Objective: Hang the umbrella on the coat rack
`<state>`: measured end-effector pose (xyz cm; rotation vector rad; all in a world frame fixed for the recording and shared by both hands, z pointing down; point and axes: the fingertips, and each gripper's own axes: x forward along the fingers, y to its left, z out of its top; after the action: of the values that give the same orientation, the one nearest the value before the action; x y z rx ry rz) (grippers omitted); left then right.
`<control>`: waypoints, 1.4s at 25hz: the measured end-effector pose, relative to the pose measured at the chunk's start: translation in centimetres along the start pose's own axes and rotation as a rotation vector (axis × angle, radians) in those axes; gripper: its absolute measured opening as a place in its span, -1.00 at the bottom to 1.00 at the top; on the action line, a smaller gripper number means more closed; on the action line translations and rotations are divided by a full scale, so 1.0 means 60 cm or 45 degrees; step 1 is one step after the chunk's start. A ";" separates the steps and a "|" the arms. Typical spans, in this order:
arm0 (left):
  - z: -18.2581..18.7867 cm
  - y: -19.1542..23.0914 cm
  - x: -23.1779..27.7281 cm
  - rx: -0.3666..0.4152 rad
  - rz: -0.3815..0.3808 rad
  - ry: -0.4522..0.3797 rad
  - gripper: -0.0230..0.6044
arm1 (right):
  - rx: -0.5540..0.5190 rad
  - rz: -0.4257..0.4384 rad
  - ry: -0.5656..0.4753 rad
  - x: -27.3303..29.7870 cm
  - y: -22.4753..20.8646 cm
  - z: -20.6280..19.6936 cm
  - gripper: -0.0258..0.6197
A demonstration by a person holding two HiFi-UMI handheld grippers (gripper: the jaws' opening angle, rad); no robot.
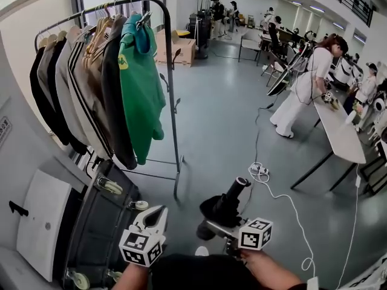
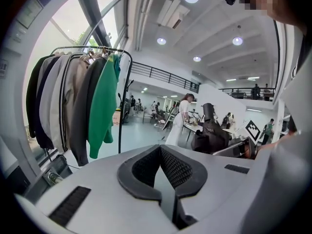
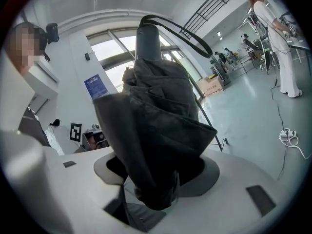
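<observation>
The coat rack (image 1: 169, 95) is a black metal rail on a pole, up left in the head view, with several garments hanging from it; a green shirt (image 1: 141, 92) is nearest the pole's end. In the left gripper view the coat rack (image 2: 120, 111) stands ahead on the left. A folded black umbrella (image 1: 222, 209) points up and away, with my right gripper (image 1: 211, 225) shut on its folded cloth. The right gripper view shows the umbrella (image 3: 156, 126) filling my right gripper (image 3: 157, 182), its strap loop (image 3: 181, 29) hanging off the handle. My left gripper (image 1: 156, 214) is shut and holds nothing.
A dark suitcase (image 1: 97, 225) and a white panel (image 1: 37, 222) lie below the rack at lower left. A white cable with a socket strip (image 1: 260, 174) runs over the grey floor. A long table (image 1: 340, 135) and a person in white (image 1: 301, 92) are at the right.
</observation>
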<state>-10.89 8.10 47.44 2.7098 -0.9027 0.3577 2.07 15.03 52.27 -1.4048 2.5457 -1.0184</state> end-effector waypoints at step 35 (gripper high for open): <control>0.027 -0.036 0.146 0.020 -0.022 0.069 -0.88 | -0.013 -0.030 0.028 -0.034 -0.134 0.041 -0.15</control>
<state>-2.55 4.44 48.26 2.7062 -0.8651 0.4341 10.01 12.40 54.42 -1.4376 2.5593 -1.0314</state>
